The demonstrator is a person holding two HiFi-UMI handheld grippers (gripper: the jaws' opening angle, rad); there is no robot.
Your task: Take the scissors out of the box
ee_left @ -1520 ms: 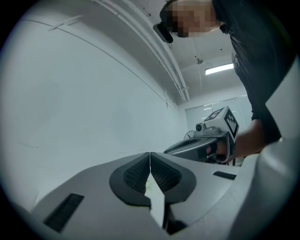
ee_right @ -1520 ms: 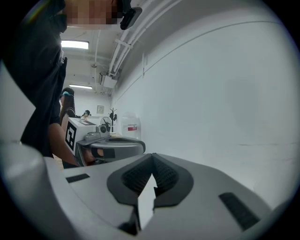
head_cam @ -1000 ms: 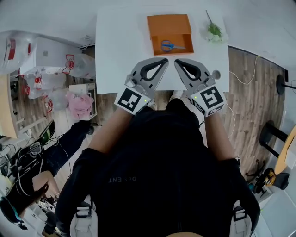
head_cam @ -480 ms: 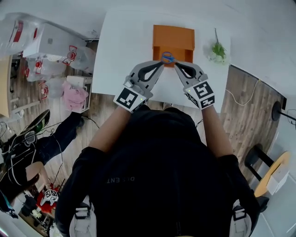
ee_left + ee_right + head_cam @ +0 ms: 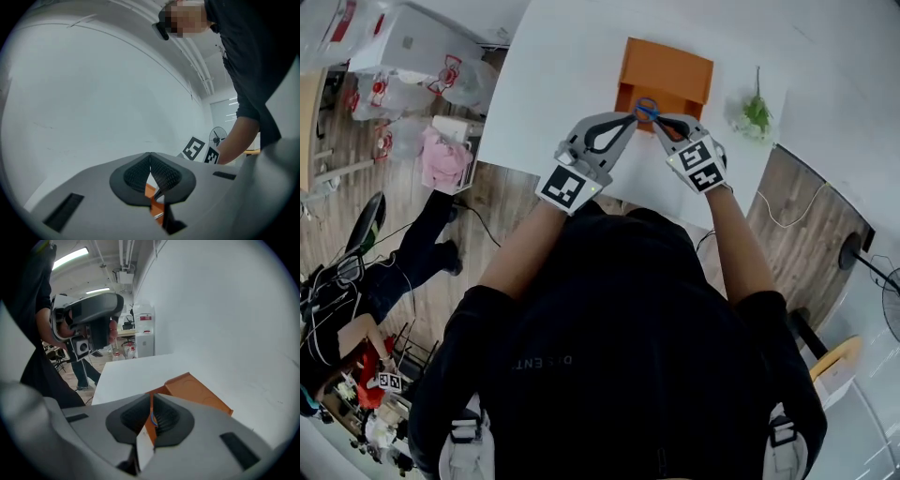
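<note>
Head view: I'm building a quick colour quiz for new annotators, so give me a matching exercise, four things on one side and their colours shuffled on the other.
Things:
1. box
2. scissors handle
3. sprig
4. table

Colours:
A. green
B. white
C. orange
D. blue

Pairs: 1-C, 2-D, 3-A, 4-B

We read only pale letters ending in "ENT" on the person's dark shirt point(image 5: 619, 356), while the red print on the white bags point(image 5: 403, 56) is too small for us to read.
</note>
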